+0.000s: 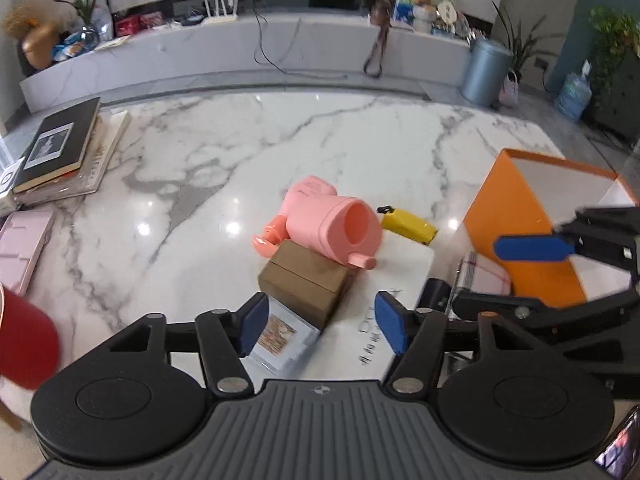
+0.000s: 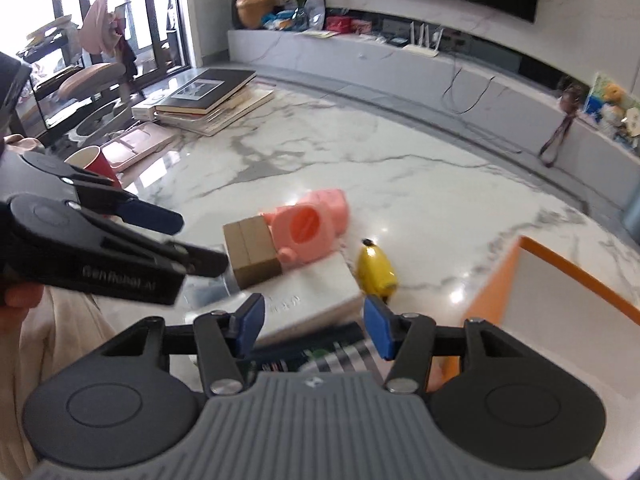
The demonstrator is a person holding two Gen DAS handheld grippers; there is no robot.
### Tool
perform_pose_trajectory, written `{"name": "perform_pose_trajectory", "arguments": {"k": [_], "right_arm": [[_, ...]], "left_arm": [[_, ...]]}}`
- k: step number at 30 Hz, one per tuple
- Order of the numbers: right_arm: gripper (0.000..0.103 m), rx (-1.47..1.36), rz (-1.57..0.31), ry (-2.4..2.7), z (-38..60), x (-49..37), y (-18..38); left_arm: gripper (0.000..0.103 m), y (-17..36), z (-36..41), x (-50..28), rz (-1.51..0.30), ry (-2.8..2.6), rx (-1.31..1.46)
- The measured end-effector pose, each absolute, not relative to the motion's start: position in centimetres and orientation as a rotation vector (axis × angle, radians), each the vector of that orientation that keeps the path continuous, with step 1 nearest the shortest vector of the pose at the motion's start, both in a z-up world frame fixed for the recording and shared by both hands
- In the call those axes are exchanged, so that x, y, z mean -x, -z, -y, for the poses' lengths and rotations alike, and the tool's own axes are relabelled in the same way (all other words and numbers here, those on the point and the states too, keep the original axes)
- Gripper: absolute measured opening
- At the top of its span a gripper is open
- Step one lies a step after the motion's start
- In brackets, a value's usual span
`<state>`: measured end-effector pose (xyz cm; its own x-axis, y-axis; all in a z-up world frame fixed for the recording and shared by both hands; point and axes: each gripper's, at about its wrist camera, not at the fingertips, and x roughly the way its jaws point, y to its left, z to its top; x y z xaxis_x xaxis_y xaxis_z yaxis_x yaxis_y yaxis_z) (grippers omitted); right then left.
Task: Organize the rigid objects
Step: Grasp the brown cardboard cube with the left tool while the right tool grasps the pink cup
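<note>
Pink toy (image 1: 334, 226): lies on its side near the middle of the marble table (image 1: 240, 152), its round opening turned toward my left camera, resting against the brown box.
Brown box (image 1: 306, 284): touches the pink toy on its near side and sits partly on a small picture card (image 1: 280, 338).
White box (image 2: 316, 296): flat, just beside the brown box, faint lettering on top (I cannot read it).
Yellow item (image 2: 376, 270): at the white box's far right corner, touching it or nearly so.
Orange box (image 1: 520, 224): open-topped, white inside, by the table's right edge.
Left gripper (image 1: 322, 324): I see its blue pads spread wide, nothing between them, above the brown box and white box.
Right gripper (image 2: 314, 326): also wide apart and empty, over the white box's near edge.
Books (image 1: 60, 148): stacked at the far left corner.
Red cup (image 2: 94, 164): near the left edge.
</note>
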<state>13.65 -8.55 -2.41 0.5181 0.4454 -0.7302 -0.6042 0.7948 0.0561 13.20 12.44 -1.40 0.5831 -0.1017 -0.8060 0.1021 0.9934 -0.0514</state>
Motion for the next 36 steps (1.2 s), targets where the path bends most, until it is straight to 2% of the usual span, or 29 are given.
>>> {"name": "perform_pose_trajectory", "arguments": {"k": [5,10,19,28,31,33,36], "right_arm": [[0.056,0.193,-0.832,-0.633,7.2,-16.9,2.4],[0.057,0.136,-0.873,-0.648,6.3,-19.4,3.0],[0.067,0.141,-0.909,-0.659,3.4,-21.6,4.8],[0.066,0.114,-0.962,-0.63,2.6,-23.1,6.5],[0.056,0.099,-0.98,-0.642,2.5,-23.2,6.8],[0.056,0.115,-0.972,-0.642,2.3,-22.9,6.8],[0.056,0.129,-0.946,-0.641,2.2,-22.4,6.4]], "left_arm": [[0.081,2.0,-12.5,-14.9,-0.942,0.212,-0.192],[0.087,3.4,-12.8,-16.2,-0.967,0.302,-0.269],[0.088,5.6,-12.5,-18.3,-1.021,0.363,-0.271],[0.086,6.6,-12.4,-19.2,-1.019,0.339,-0.251],[0.086,7.0,-12.6,-19.6,-1.03,0.324,-0.243],[0.085,7.4,-12.7,-19.7,-1.047,0.312,-0.237],[0.073,7.6,-12.9,-19.8,-1.071,0.331,-0.21]]}}
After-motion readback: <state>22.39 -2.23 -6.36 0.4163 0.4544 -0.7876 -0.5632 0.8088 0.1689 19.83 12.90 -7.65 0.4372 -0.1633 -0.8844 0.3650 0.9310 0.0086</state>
